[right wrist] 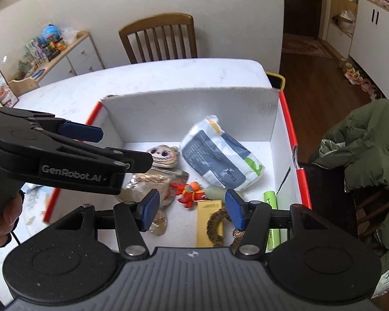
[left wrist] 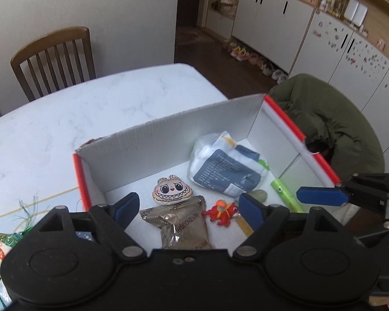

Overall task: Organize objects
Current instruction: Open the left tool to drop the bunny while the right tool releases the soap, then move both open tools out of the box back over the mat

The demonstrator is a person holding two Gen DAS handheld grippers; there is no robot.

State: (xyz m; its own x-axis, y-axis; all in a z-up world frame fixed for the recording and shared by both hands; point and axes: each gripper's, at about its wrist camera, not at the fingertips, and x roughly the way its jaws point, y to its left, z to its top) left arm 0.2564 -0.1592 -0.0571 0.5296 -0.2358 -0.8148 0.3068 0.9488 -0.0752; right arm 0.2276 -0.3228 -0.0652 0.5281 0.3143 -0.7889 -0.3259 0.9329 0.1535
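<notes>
A white cardboard box (left wrist: pixel 168 140) with red edges stands on the table. Inside lie a cartoon-face plush (left wrist: pixel 172 190), a brown snack packet (left wrist: pixel 179 225), a red toy figure (left wrist: pixel 221 212), a white-and-blue plastic package (left wrist: pixel 225 165), a green tube (left wrist: pixel 286 194) and a pale stone (left wrist: pixel 259 195). The right wrist view adds a yellow card (right wrist: pixel 210 207) with a braided bracelet (right wrist: pixel 216 226) on it. My left gripper (left wrist: pixel 189 208) hovers open above the packet. My right gripper (right wrist: pixel 193 210) hovers open over the red toy figure (right wrist: pixel 189 190) and the card. Both are empty.
A colourful sachet with green tassels (left wrist: pixel 5 243) lies on the white marble table (left wrist: pixel 90 108), left of the box. A wooden chair (left wrist: pixel 54 59) stands at the far side. A green jacket (left wrist: pixel 332 129) hangs over a seat right of the box.
</notes>
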